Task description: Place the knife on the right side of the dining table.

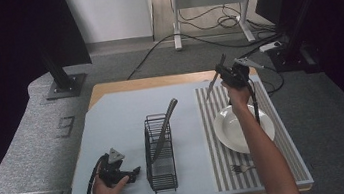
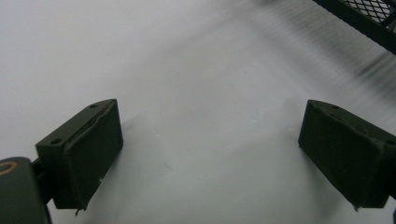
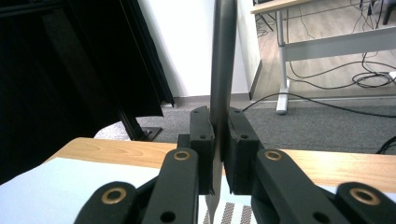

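Grey carpet surrounds a wooden table [image 1: 108, 88] covered by a pale blue mat [image 1: 114, 130]; a desk with trailing cables stands at the far wall.

Right gripper [image 1: 227, 75]: held raised above the far edge of the table, beyond the plate [image 1: 230, 129]. Its jaws are clamped on a knife [image 1: 213, 85], which is gripped partway along; in the high view the blade slants down and to the left over the far end of the striped placemat [image 1: 217, 151]. In the right gripper view the knife [image 3: 223, 56] is seen standing upright between the closed pads [image 3: 201, 135].

Left gripper [image 1: 132, 175]: rested low at the near left of the mat, in the person's left hand [image 1: 104, 191], pointed toward the wire caddy [image 1: 160, 154]. Its jaws are spread wide with nothing between them, as confirmed in the left gripper view, where bare mat lies between the pads [image 2: 93, 149].

One utensil [image 1: 164, 128] is noted leaning in the caddy, its handle projecting up and to the right. The white plate sits on the placemat, partly crossed by the right forearm. A fork [image 1: 240, 168] lies on the placemat near its front edge, just beside that forearm.
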`<control>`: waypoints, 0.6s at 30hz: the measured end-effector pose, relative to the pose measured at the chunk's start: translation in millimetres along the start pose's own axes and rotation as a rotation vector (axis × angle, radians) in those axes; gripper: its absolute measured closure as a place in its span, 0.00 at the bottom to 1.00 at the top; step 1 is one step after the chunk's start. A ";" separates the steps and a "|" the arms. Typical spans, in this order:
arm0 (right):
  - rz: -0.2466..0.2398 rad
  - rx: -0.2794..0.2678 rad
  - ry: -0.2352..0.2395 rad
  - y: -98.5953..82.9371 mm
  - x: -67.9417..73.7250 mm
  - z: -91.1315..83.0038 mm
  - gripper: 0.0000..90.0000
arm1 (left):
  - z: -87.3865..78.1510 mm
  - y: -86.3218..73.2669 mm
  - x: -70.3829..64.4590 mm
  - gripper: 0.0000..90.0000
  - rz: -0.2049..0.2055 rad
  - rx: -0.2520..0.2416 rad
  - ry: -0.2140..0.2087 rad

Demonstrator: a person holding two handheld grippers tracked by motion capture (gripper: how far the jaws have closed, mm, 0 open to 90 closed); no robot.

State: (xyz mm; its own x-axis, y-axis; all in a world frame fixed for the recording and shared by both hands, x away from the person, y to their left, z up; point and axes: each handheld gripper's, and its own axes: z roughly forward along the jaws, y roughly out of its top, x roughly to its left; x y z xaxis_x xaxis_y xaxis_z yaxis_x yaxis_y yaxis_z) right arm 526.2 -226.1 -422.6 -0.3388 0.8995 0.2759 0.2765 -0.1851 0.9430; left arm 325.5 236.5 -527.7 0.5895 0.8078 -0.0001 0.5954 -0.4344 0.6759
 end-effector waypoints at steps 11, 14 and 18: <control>0.037 -0.016 -0.018 -14.3 -4.6 4.1 0.93 | -0.1 0.0 -0.1 0.06 0.000 0.001 0.000; 0.041 -0.032 -0.023 -17.9 -7.2 2.8 0.93 | -0.1 0.0 -0.1 0.06 0.000 0.001 0.000; 0.038 -0.029 -0.022 -19.6 -9.7 -0.8 0.92 | -0.1 0.0 -0.1 0.06 0.000 0.001 0.000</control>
State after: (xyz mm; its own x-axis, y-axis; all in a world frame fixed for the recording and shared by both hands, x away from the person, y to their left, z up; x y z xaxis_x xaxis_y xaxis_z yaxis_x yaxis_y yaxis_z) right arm 523.4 -231.5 -443.5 -0.3086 0.9000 0.3078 0.2626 -0.2304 0.9370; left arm 325.4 236.4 -527.6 0.5894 0.8078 0.0003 0.5959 -0.4350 0.6750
